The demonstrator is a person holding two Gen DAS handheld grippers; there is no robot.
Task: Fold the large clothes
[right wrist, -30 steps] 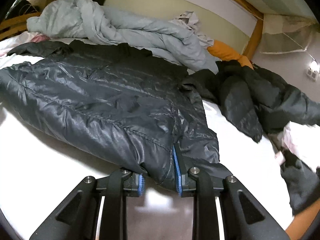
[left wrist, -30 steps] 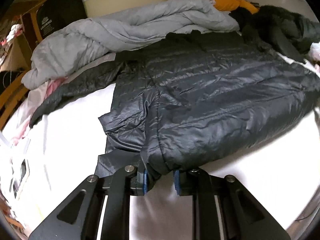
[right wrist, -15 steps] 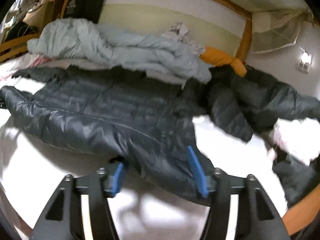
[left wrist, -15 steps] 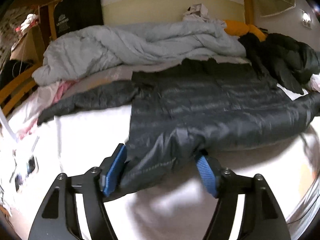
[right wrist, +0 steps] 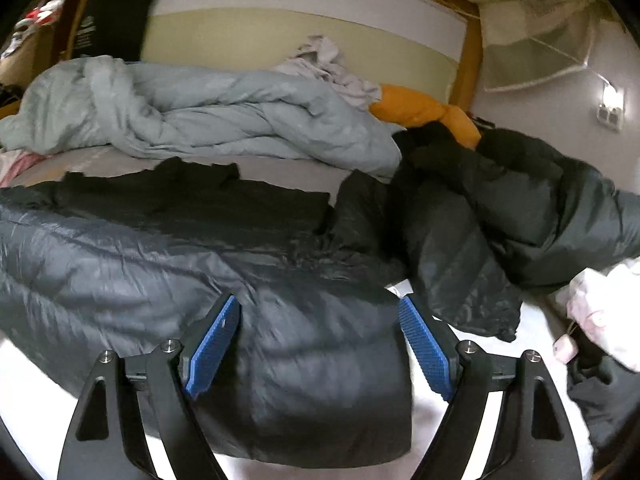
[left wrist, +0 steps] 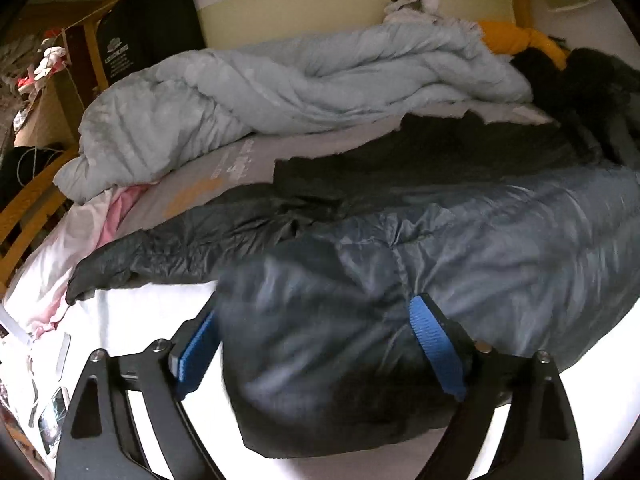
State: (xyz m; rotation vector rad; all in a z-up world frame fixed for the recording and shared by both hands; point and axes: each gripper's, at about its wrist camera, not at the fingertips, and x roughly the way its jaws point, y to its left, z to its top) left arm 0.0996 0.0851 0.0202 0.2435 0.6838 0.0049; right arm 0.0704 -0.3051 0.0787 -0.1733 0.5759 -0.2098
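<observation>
A large dark grey puffer jacket (left wrist: 460,248) lies across the white bed, its hem bunched up towards me. It also shows in the right wrist view (right wrist: 132,264). One sleeve (left wrist: 168,252) stretches out to the left. My left gripper (left wrist: 316,344) is open, its blue pads either side of the jacket's left hem corner. My right gripper (right wrist: 320,340) is open too, its blue pads either side of the right hem corner. The fabric lies loose between the jaws of both.
A pale blue duvet (left wrist: 280,88) is heaped along the back. A second black jacket (right wrist: 520,208) lies crumpled at the right, with an orange pillow (right wrist: 424,112) behind it. Pink and white clothes (left wrist: 60,256) lie at the left edge. The wooden bed frame (right wrist: 472,64) borders the bed.
Both grippers opened and let go of the jacket's hem. They have moved forward and the hem now lies bunched further up the bed.
</observation>
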